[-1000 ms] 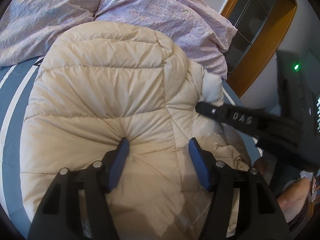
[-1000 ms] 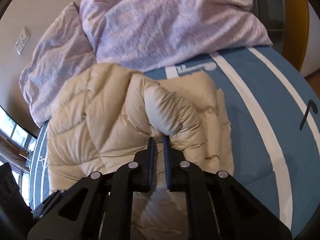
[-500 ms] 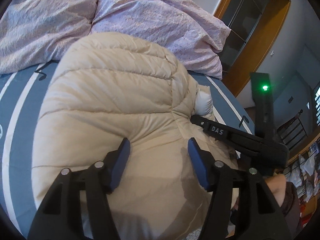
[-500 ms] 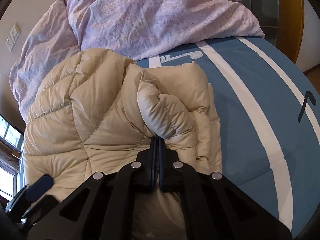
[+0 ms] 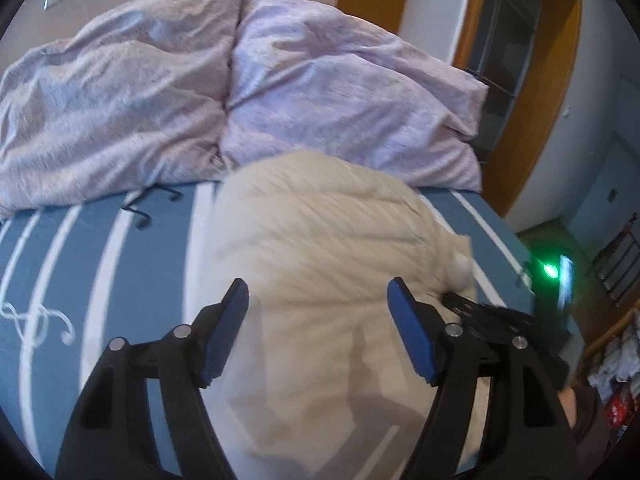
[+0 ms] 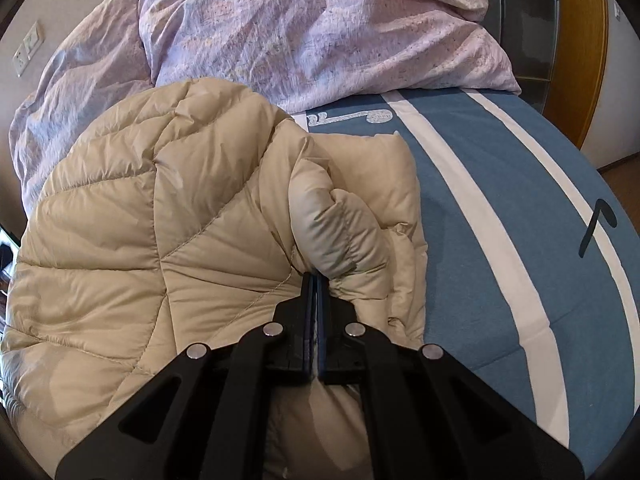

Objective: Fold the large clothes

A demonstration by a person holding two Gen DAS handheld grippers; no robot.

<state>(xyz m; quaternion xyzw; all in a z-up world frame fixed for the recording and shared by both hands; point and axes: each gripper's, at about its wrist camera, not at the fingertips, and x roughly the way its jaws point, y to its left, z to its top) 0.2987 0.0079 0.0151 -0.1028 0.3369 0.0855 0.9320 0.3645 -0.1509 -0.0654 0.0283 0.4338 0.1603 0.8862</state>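
A beige puffer jacket (image 5: 320, 232) lies bunched on the blue striped bed; the left wrist view is motion-blurred. My left gripper (image 5: 317, 284) hovers above the jacket's near part, its jaws opening, and the blue pads (image 5: 408, 332) press on nothing. In the right wrist view the jacket (image 6: 140, 220) fills the left half. My right gripper (image 6: 314, 278) is shut on a puffy fold (image 6: 332, 232) at the jacket's right side. The right gripper (image 5: 480, 312) also shows as a dark blur at the jacket's right edge.
Lilac crumpled bedding (image 5: 240, 80) is piled at the head of the bed (image 6: 320, 20). Bare blue sheet with white stripes (image 5: 80, 280) lies left of the jacket and to its right (image 6: 500, 200). A wooden door frame (image 5: 560, 80) stands right. A person's hand (image 5: 576, 404) is at lower right.
My left gripper has lifted off the jacket and its jaws have spread wider. The right gripper has closed fully on the puffy fold and sunk slightly.
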